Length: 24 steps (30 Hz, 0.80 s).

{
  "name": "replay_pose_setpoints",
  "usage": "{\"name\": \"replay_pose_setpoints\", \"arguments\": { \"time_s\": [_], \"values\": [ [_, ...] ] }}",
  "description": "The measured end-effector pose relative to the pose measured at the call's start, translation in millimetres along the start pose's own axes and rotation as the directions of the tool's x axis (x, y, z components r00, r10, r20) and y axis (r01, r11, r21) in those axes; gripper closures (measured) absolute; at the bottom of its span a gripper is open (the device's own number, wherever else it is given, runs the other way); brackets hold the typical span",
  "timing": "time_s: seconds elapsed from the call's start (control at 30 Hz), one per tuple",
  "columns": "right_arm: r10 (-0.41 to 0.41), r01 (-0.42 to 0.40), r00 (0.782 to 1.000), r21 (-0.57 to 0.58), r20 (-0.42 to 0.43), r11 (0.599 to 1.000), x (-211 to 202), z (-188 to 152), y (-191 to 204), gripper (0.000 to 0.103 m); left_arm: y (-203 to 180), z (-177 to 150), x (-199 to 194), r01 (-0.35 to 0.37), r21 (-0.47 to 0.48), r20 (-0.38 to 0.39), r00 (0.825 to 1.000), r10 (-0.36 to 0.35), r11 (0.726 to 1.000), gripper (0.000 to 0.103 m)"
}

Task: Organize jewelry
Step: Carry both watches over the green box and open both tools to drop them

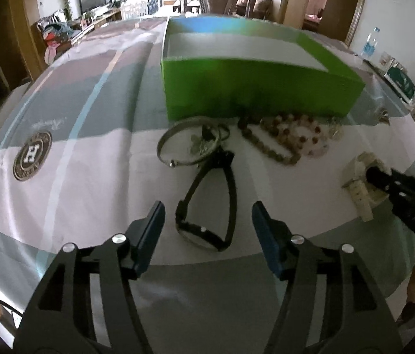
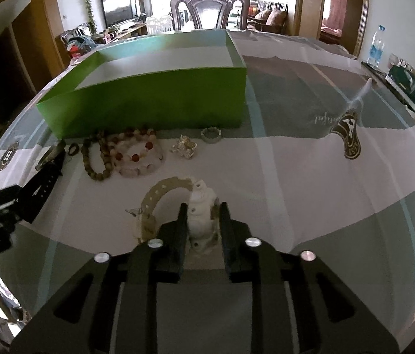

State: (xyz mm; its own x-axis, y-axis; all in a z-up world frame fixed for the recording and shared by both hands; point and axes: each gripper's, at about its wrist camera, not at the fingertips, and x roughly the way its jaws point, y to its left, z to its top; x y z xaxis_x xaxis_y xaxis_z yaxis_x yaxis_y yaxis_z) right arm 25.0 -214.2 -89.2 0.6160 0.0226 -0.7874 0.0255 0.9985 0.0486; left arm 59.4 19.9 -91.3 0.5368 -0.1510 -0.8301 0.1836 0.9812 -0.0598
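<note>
In the left wrist view my left gripper [image 1: 207,208] stands open, its blue pads on either side of a black watch [image 1: 204,230] that lies on the tablecloth without touching them. Beyond it lie a silver bangle [image 1: 189,144] and beaded bracelets [image 1: 284,138], in front of an open green box [image 1: 254,88]. At the right, my right gripper [image 1: 374,177] sits over a white watch [image 1: 360,188]. In the right wrist view that gripper [image 2: 203,208] is narrowly open around the white watch [image 2: 201,215], which rests on the cloth.
A small green ring [image 2: 211,135], a crystal piece [image 2: 184,146] and a dark ring [image 2: 73,148] lie before the box [image 2: 148,100]. A carved chair [image 2: 210,8] stands behind the table. A water bottle [image 2: 376,45] and packets sit at the right edge.
</note>
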Motion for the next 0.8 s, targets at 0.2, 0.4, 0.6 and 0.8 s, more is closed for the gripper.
{"name": "replay_pose_setpoints", "arguments": {
  "time_s": [0.2, 0.4, 0.6, 0.8],
  "values": [
    [0.01, -0.01, 1.0, -0.004, -0.003, 1.0, 3, -1, 1, 0.08, 3, -2, 6, 0.025, -0.013, -0.012, 1.0, -0.025, 1.0, 0.067],
    [0.028, -0.028, 0.999, -0.003, 0.024, 1.0, -7, 1, -1, 0.084, 4, -2, -7, 0.034, -0.024, 0.032, 0.999, -0.033, 0.999, 0.068],
    [0.023, -0.023, 0.995, -0.001, 0.1, 1.0, -33, 12, -3, 0.084, 3, 3, -36, 0.052, -0.02, 0.099, 0.994, -0.05, 0.998, 0.068],
    [0.017, -0.017, 0.992, 0.0, 0.126, 1.0, -41, 18, -4, 0.084, -1, 8, -61, 0.066, -0.005, 0.159, 0.985, -0.064, 0.998, 0.068]
  ]
}}
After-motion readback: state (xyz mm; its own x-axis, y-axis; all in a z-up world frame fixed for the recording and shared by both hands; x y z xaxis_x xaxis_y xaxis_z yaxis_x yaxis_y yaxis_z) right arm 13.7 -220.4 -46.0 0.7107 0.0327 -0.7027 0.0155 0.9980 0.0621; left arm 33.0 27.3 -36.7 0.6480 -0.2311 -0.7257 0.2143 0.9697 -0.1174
